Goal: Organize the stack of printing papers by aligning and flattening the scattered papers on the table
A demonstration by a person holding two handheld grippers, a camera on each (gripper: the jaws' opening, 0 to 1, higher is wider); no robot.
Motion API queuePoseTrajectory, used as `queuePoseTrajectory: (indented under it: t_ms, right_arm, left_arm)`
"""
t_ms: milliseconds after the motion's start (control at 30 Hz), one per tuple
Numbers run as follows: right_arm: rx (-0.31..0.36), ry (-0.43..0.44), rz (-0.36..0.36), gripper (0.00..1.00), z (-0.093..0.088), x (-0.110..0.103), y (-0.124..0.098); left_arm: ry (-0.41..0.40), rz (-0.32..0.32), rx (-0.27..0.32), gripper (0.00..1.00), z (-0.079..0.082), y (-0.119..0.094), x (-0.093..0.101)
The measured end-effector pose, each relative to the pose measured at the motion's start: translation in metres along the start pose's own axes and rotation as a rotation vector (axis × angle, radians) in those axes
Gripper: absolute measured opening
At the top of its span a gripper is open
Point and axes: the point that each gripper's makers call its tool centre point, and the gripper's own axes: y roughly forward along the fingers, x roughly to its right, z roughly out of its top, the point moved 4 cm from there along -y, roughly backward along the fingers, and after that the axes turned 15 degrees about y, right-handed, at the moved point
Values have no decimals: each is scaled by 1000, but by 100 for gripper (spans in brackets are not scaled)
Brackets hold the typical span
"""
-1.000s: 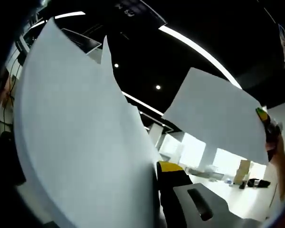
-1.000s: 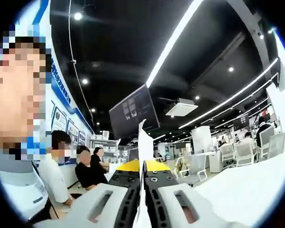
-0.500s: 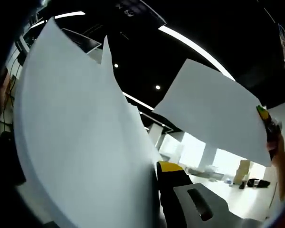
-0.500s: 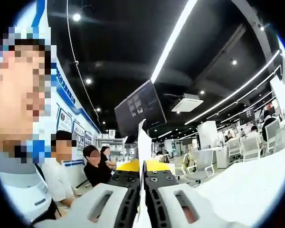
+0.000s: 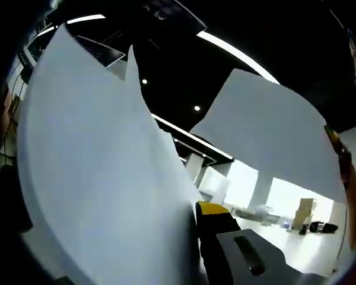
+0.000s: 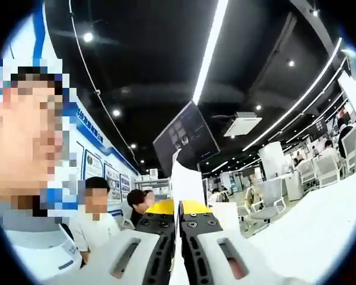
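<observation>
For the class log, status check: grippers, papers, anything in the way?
Right gripper shut on one sheet, edge-on. Left gripper shut on large sheets. Both raised toward the ceiling. Nothing in the way.

both views tilted upward, facing the ceiling lights [image 6: 209, 50]

Two grippers are up in the air: the left gripper [image 5: 197, 249] and the right gripper [image 6: 178, 215]. Two lots of white paper are held aloft, a big sheaf of papers [image 5: 101, 172] and a single sheet [image 5: 273, 136]; how many sheets make up the sheaf cannot be told. One dark screen [image 6: 187, 133] hangs from the ceiling. At least two seated people [image 6: 95, 219] are along the wall, and several white chairs [image 6: 267, 199] stand farther off.
</observation>
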Motion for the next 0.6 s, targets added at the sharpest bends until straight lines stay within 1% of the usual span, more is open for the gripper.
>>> queuePoseTrajectory:
  t_ms: [100, 200, 333, 467, 600]
  right_arm:
    - [-3, 6, 12, 0, -2, -1, 3]
    - [-8, 21, 15, 0, -8, 3, 6]
    - [-7, 88, 10, 0, -15, 13, 7]
    - [-7, 95, 1, 0, -16, 21, 5]
    - [8, 140, -10, 0, -18, 34, 3]
  left_arm:
    - [-1, 0, -1, 9, 0, 0, 0]
    - [-1, 0, -1, 9, 0, 0, 0]
    - [-3, 0, 1, 9, 0, 0, 0]
    - [-3, 0, 2, 9, 0, 0, -1]
    - [-4, 0, 2, 9, 0, 0, -1]
